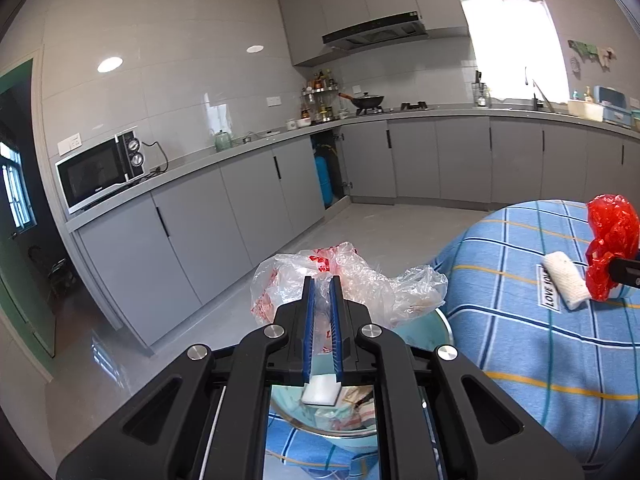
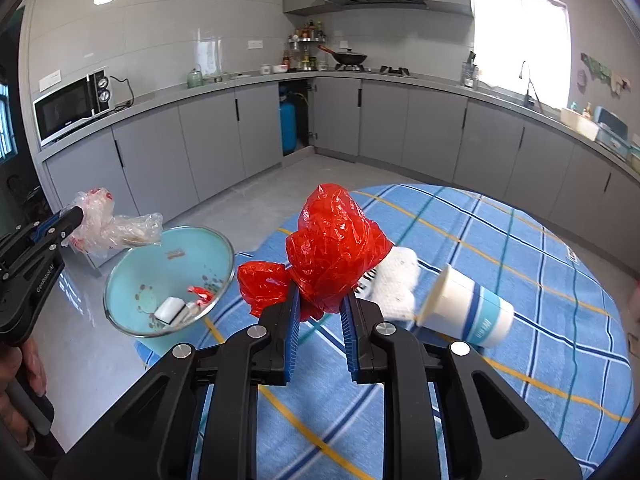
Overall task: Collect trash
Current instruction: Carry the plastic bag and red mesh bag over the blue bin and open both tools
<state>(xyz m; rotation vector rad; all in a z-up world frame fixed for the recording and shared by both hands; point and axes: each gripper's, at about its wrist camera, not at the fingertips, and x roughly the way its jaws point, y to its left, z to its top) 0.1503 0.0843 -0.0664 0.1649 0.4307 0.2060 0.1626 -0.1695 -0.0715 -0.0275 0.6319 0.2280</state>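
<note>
- Left gripper (image 1: 322,286): jaws nearly together, pinching a crumpled clear plastic bag (image 1: 352,280) with red print; bag held in the air over the rim of a pale blue basin (image 2: 132,280), long axis trailing off towards the table.
- Right gripper (image 2: 320,300): jaws narrowly apart, clamped on a bunched red plastic bag (image 2: 336,248) above the blue checked tablecloth (image 2: 520,280); bulk stands upward past the fingertips.
- Paper cup (image 2: 468,308) lies on its side, mouth towards the red bag.
- White wad (image 2: 396,280) lies between cup and red bag.

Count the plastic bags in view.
2. A clear plastic bag is clamped in the left gripper above the basin; a red plastic bag is clamped in the right gripper over the table.
</note>
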